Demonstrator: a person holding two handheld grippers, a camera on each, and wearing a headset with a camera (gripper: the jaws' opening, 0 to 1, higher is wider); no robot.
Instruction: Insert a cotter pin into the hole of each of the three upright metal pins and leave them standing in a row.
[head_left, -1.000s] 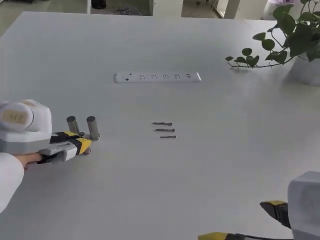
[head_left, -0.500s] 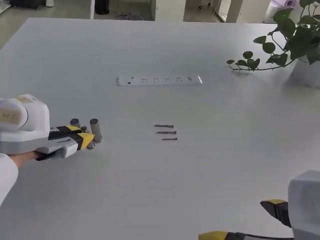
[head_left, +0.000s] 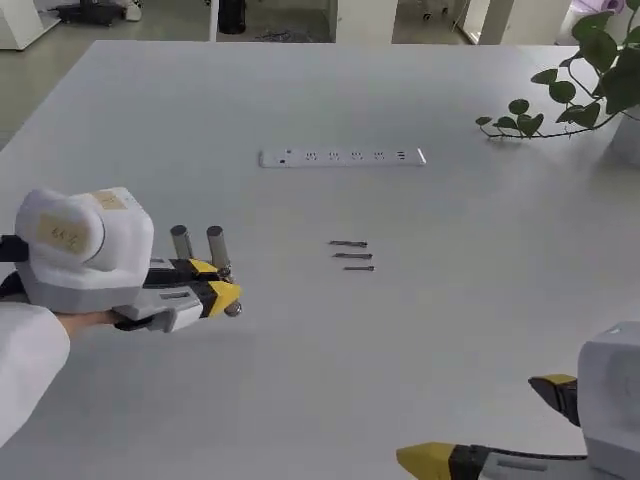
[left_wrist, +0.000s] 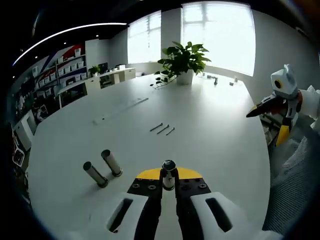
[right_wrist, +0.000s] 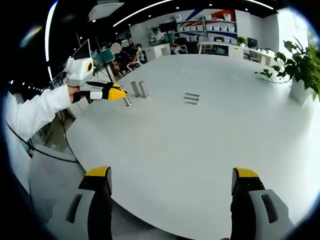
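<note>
One metal pin (left_wrist: 168, 172) is clamped in the left gripper (head_left: 222, 293) jaws, near the other two pins (head_left: 216, 247) stood upright; right gripper (right_wrist: 171, 173) jaws are spread wide apart

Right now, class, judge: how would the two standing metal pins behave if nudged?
The standing metal pins look tall on narrow bases, so a nudge would probably tip them. Being round, they would then likely roll across the smooth table. They appear solid metal: probably stiff and heavy for their size.
</note>
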